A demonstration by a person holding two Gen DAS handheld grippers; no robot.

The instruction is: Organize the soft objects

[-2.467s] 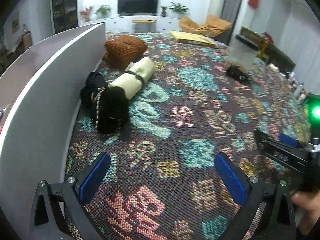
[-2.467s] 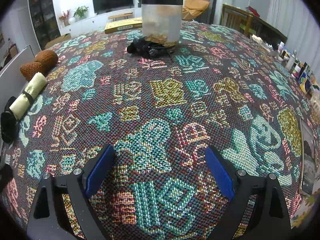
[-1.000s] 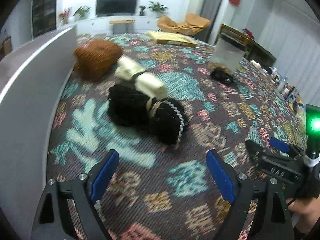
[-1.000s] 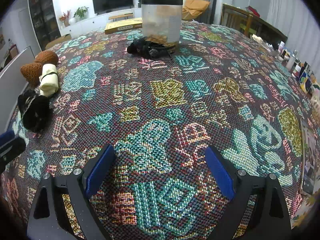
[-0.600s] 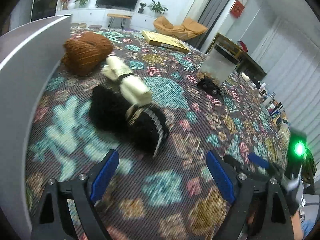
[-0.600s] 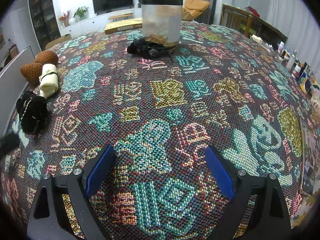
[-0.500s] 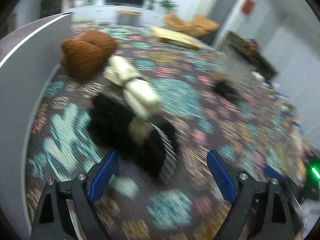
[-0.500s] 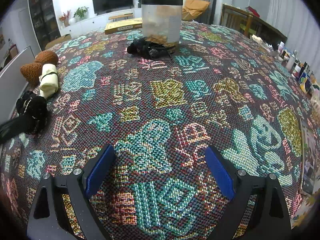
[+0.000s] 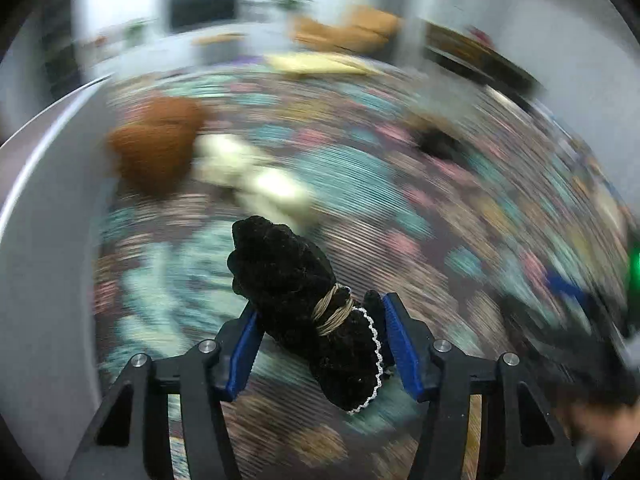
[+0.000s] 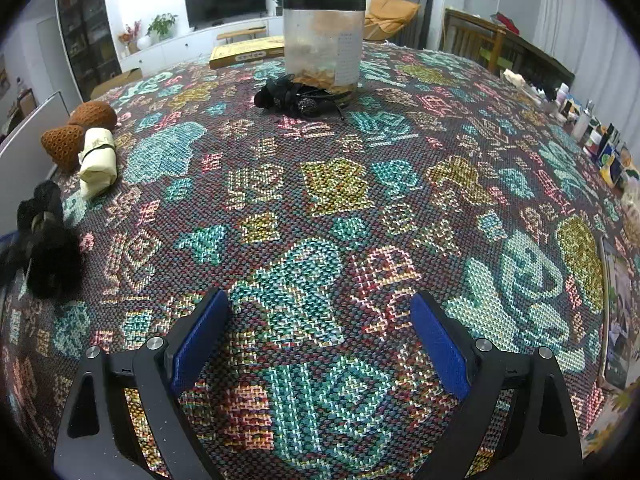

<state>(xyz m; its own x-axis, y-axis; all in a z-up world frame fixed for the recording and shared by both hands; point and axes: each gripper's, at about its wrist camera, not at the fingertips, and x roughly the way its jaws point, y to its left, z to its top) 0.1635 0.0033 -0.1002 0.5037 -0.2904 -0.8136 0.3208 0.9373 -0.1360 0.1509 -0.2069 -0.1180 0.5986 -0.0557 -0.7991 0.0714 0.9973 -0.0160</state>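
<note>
My left gripper (image 9: 320,344) is shut on a black rolled fabric bundle (image 9: 296,292) tied with tan cord and edged with white trim, held above the patterned cloth. It also shows in the right wrist view (image 10: 44,240) at the far left. A cream rolled bundle (image 9: 260,180) (image 10: 98,160) and a brown knitted item (image 9: 156,148) (image 10: 76,132) lie beyond it. My right gripper (image 10: 320,336) is open and empty over the cloth near the front edge.
A white panel (image 9: 44,240) stands along the left side. A clear round container (image 10: 324,40) with a black fabric item (image 10: 292,96) in front stands at the far middle. Bottles and small boxes (image 10: 600,140) line the right edge. A flat yellow box (image 10: 244,54) lies far back.
My left gripper moved in on the black bundle, shut on it and lifted it; the view is blurred with motion. The right gripper has not moved.
</note>
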